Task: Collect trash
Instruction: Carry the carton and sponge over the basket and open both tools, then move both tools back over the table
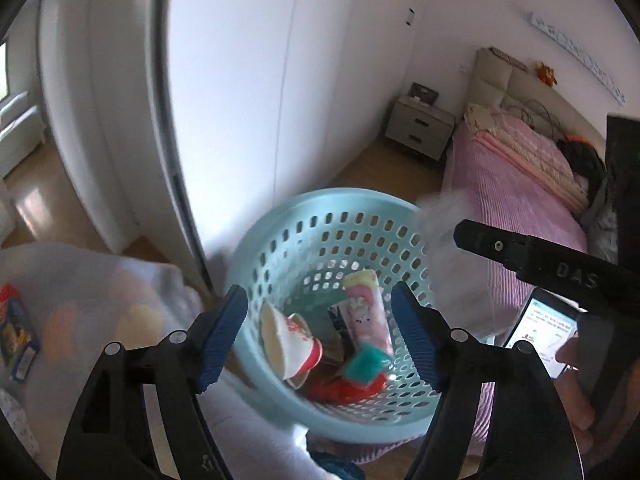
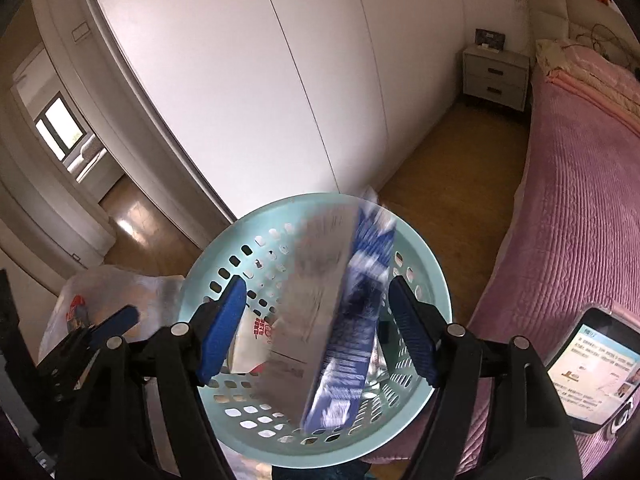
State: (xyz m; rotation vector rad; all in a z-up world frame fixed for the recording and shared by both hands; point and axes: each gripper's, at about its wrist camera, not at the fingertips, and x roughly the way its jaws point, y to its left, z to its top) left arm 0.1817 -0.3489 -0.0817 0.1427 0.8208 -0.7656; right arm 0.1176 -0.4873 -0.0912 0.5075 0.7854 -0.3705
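A light blue perforated basket [image 1: 288, 220] stands below both grippers and also shows in the right wrist view [image 2: 240, 240]. It holds a paper cup [image 1: 294, 340], a pink wrapper [image 1: 366, 312], a teal packet [image 1: 366, 364] and red trash. My left gripper [image 1: 322, 344] is open and empty over the basket. My right gripper [image 2: 316, 334] is open; a blurred blue and silver carton [image 2: 336, 312] hangs between its fingers over the basket, touching neither. The right gripper's finger [image 1: 520, 252] shows in the left wrist view with a grey blur at its tip.
A clear plastic bag [image 1: 80, 304] with packets lies left of the basket. A pink bed [image 2: 580, 200] is on the right with a lit phone [image 2: 596, 360] on it. White wardrobe doors [image 2: 280, 80] stand behind. A nightstand [image 2: 496, 72] is far back.
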